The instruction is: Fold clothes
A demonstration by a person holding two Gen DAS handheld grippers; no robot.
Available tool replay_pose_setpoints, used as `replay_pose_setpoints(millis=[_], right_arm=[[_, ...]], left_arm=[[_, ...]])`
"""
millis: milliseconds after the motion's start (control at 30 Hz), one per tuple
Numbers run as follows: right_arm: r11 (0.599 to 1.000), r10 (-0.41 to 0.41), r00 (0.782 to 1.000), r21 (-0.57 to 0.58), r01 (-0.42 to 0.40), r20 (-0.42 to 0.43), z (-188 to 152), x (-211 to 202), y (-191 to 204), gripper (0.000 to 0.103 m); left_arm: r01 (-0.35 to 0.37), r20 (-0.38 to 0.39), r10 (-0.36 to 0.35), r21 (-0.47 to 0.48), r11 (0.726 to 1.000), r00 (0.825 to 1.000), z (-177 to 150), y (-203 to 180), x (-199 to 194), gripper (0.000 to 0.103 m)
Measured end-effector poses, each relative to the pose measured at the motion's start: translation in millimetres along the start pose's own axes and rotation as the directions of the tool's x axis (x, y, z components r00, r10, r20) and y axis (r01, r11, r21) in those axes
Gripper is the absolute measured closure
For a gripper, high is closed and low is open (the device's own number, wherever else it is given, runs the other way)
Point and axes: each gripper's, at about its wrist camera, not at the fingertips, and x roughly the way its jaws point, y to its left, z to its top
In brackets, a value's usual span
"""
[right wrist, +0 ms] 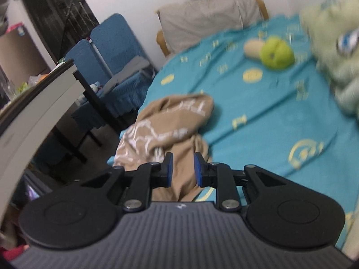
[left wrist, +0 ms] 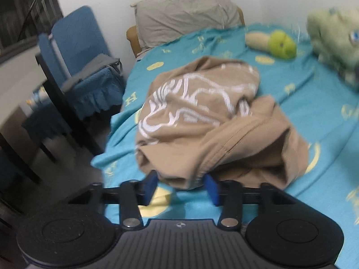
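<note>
Both tongs [left wrist: 181, 186] [right wrist: 181, 170] agape, low over crumpled tan garment [left wrist: 202, 116].

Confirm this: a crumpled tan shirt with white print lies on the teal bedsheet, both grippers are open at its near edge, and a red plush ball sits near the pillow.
One thing is off: the plush ball is green, not red, as the left wrist view shows. The rest stands: the tan shirt lies crumpled on the teal bedsheet, with the left gripper and right gripper open at its near edge, near the pillow.

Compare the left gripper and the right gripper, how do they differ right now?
The left gripper is open wide, a bunched edge of the tan shirt between its fingers. The right gripper has a narrower gap, fabric running through it without clear contact. Both have blue pads and point at the same shirt.
</note>
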Motion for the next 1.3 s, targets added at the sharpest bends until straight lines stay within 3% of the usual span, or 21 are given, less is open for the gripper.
replay_pose_setpoints(millis=[67, 100, 133, 167, 233, 267, 400, 567, 700, 800, 900, 1000, 1100, 1133, 1167, 1200, 1300], right_arm=[[1.0, 0.022, 1.0, 0.012, -0.022, -0.02, -4.7, 9.1, 1.7, 0.075], [1.0, 0.025, 0.999, -0.002, -0.025, -0.033, -7.6, 14.8, 5.7, 0.072], [0.999, 0.028, 0.999, -0.016, -0.029, -0.045, -10.4, 20.6, 9.8, 0.063], [0.999, 0.031, 0.998, -0.029, -0.033, -0.058, -13.2, 26.3, 13.9, 0.045], [0.998, 0.036, 0.996, -0.056, -0.04, -0.084, -18.9, 37.7, 22.0, 0.024], [0.997, 0.038, 0.995, -0.07, -0.045, -0.096, -21.7, 43.4, 26.0, 0.02], [0.99, 0.045, 0.988, -0.123, -0.063, -0.147, -33.1, 66.3, 42.2, 0.021], [0.98, 0.037, 0.98, -0.184, -0.074, -0.194, -46.2, 93.4, 61.7, 0.022], [0.981, -0.123, 0.991, -0.159, 0.114, -0.051, -38.6, 89.3, 51.2, 0.023], [0.977, -0.195, 0.975, -0.069, 0.203, 0.111, -24.8, 61.7, 33.5, 0.022], [0.974, -0.219, 0.929, 0.007, 0.228, 0.298, -13.3, 20.1, 28.9, 0.022], [0.963, -0.23, 0.84, -0.011, 0.271, 0.492, -12.1, -25.3, 41.1, 0.022], [0.947, -0.211, 0.737, -0.054, 0.318, 0.642, -14.9, -67.2, 54.7, 0.021], [0.943, -0.197, 0.722, -0.072, 0.324, 0.664, -15.2, -76.5, 57.0, 0.02], [0.942, -0.182, 0.72, -0.092, 0.323, 0.67, -14.1, -82.6, 57.7, 0.02], [0.942, -0.169, 0.733, -0.111, 0.316, 0.659, -11.5, -86.1, 56.9, 0.02], [0.974, -0.136, 0.872, -0.099, 0.205, 0.469, 6.8, -66.2, 38.2, 0.021]], left_arm=[[0.016, 0.06, -0.013, -0.049, 0.999, 0.998, 7.1, 5.9, -5.5, 0.09], [0.022, 0.091, -0.014, -0.079, 0.997, 0.996, 10.4, 9.1, -9.3, 0.092], [0.032, 0.118, -0.019, -0.112, 0.993, 0.993, 13.9, 13.9, -13.2, 0.093], [0.047, 0.143, -0.026, -0.144, 0.988, 0.989, 17.1, 19.1, -17.2, 0.094], [0.08, 0.193, -0.04, -0.204, 0.976, 0.98, 22.4, 28.3, -27.1, 0.095], [0.102, 0.216, -0.051, -0.23, 0.968, 0.975, 24.5, 32.8, -32.9, 0.095], [0.186, 0.307, -0.092, -0.294, 0.937, 0.947, 28.9, 44.9, -54.2, 0.096], [0.253, 0.422, -0.106, -0.311, 0.916, 0.9, 26.8, 49.5, -78.2, 0.096], [0.297, 0.486, -0.114, -0.318, 0.9, 0.866, 21.8, 52.9, -96.7, 0.096], [0.327, 0.534, -0.128, -0.298, 0.897, 0.836, 18.1, 52.1, -111.7, 0.096], [0.362, 0.584, -0.145, -0.274, 0.891, 0.799, 14.2, 50.9, -127.9, 0.097], [0.45, 0.675, -0.204, -0.21, 0.868, 0.709, 7.0, 45.9, -158.5, 0.097], [0.442, 0.616, -0.212, -0.247, 0.863, 0.759, 4.5, 46.1, -144.4, 0.097], [0.438, 0.595, -0.215, -0.259, 0.861, 0.774, 3.7, 46.2, -139.7, 0.097], [0.434, 0.574, -0.218, -0.271, 0.859, 0.789, 2.9, 46.3, -135.0, 0.096], [0.43, 0.553, -0.22, -0.283, 0.857, 0.804, 2.0, 46.4, -130.3, 0.096], [0.415, 0.487, -0.229, -0.318, 0.852, 0.843, -0.4, 46.6, -116.2, 0.096]])
